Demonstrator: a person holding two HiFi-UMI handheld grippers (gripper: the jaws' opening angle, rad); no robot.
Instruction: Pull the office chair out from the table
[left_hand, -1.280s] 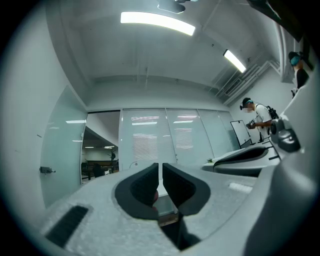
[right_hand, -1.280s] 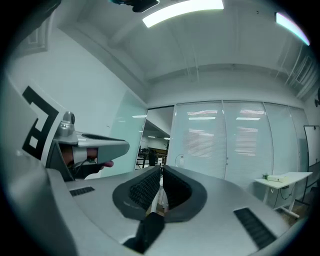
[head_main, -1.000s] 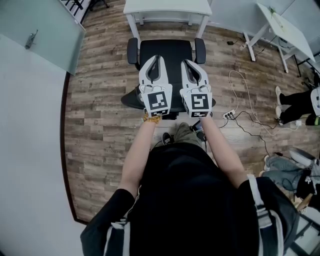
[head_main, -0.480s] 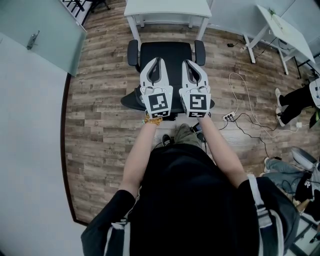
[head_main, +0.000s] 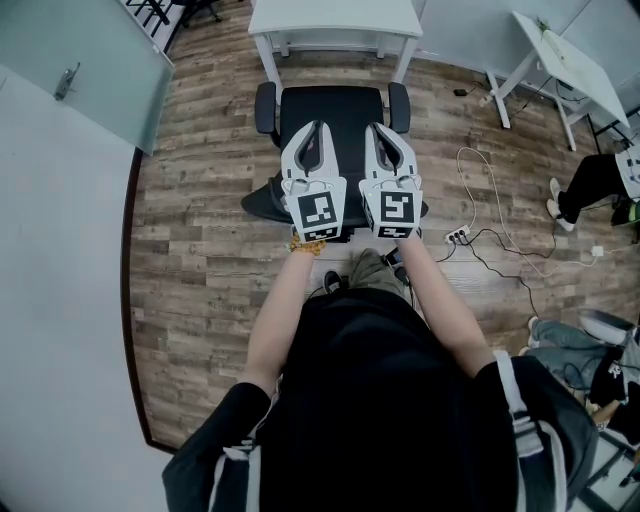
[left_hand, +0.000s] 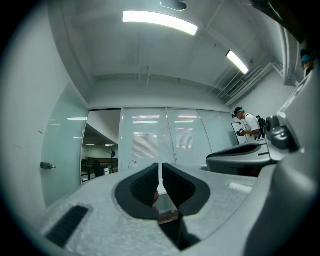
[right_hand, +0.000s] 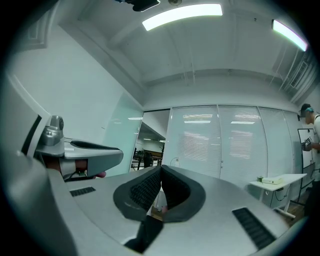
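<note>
Office chair (head_main: 335, 105), black, sits at upper centre of the head view. Its seat faces the white table (head_main: 335, 18) at the top edge and stops just short of the table's legs; the backrest is turned toward us. We hold both grippers side by side over the backrest, pointing toward the table. Left gripper (head_main: 314, 128): jaws all but closed, a thin slit between the pads, nothing held. Right gripper (head_main: 373, 130): jaws pressed together at the tips, nothing held. We cannot tell whether either touches the chair. Wood-plank floor (head_main: 200, 210) all round; a power strip (head_main: 458, 231) with white cable lies right of the chair; a second white table (head_main: 565, 55) stands at upper right.
</note>
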